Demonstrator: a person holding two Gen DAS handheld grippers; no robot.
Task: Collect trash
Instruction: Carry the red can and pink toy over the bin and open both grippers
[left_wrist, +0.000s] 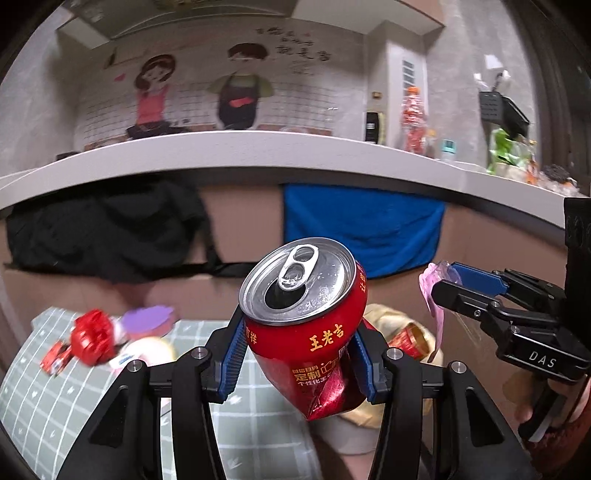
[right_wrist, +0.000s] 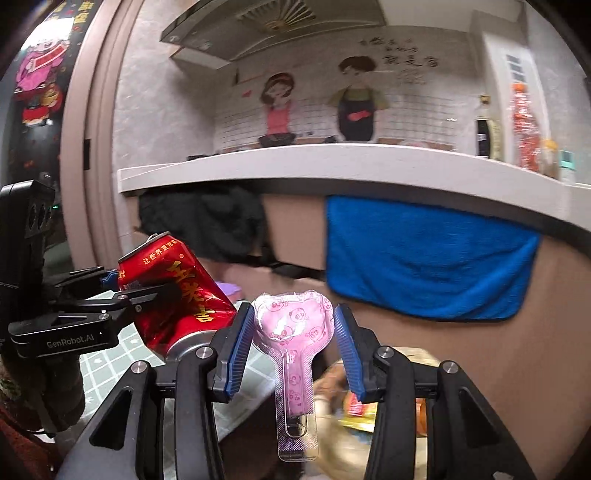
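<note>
Over the checked surface (left_wrist: 44, 398), wrappers (left_wrist: 88, 341) at nine o'clock remain uncollected. Our left gripper (left_wrist: 299, 354) clamps its fingers on the dented red can (left_wrist: 306, 332); our right gripper (right_wrist: 291, 345) grips the pink heart-shaped wrapper (right_wrist: 291, 325), neither binned yet.

Your left gripper (left_wrist: 299, 354), clamped on red can (left_wrist: 310, 325), sits close beside your right gripper (right_wrist: 293, 332) pinching pink wrapper (right_wrist: 293, 332); little gap between. Counter edge (left_wrist: 258, 155) and blue towel (left_wrist: 362, 229) block ahead. Litter crowds checked cloth (left_wrist: 48, 398) below left.
</note>
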